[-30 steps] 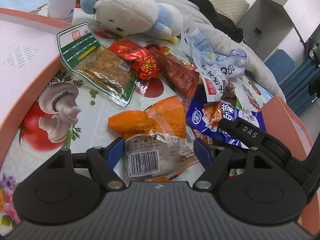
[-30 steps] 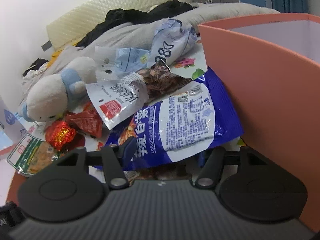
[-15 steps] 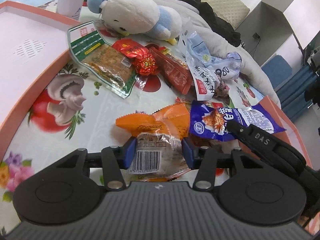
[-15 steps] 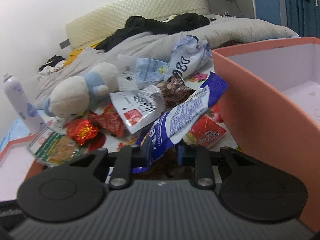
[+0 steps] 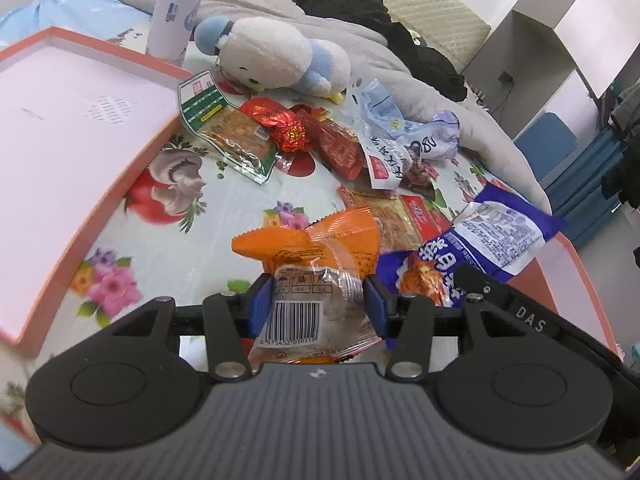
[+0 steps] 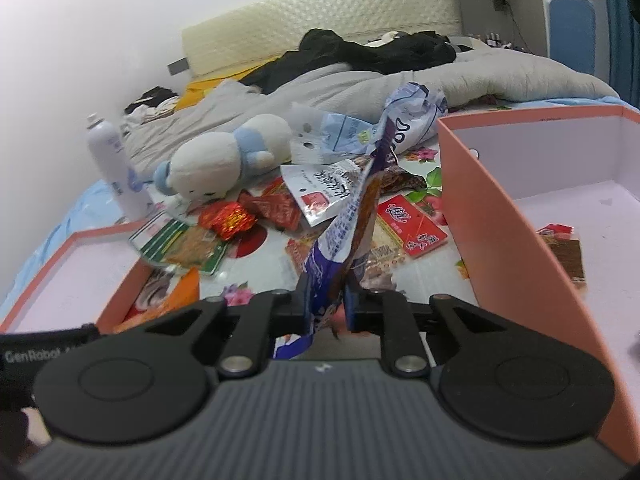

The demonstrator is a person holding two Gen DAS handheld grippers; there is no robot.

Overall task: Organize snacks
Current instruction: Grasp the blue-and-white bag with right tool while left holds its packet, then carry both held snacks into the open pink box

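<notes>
Two salmon-pink cardboard boxes flank a floral vinyl tablecloth (image 5: 208,248) spread on a bed, strewn with snack packets beside a white-and-blue plush toy (image 5: 276,58). My left gripper (image 5: 316,304) clamps an orange-and-clear barcoded snack packet (image 5: 316,280), lifted off the cloth. My right gripper (image 6: 328,300), jaws just closing to a narrow gap, pinches a blue-and-white crinkly snack bag (image 6: 344,236). The right-hand box (image 6: 500,216) contains a brown snack packet (image 6: 564,252); the left-hand box (image 5: 72,120) shows only its pale floor.

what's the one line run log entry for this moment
left gripper: shut on orange packet | right gripper: closing on blue packet | both packets lifted | boxes flank pile
</notes>
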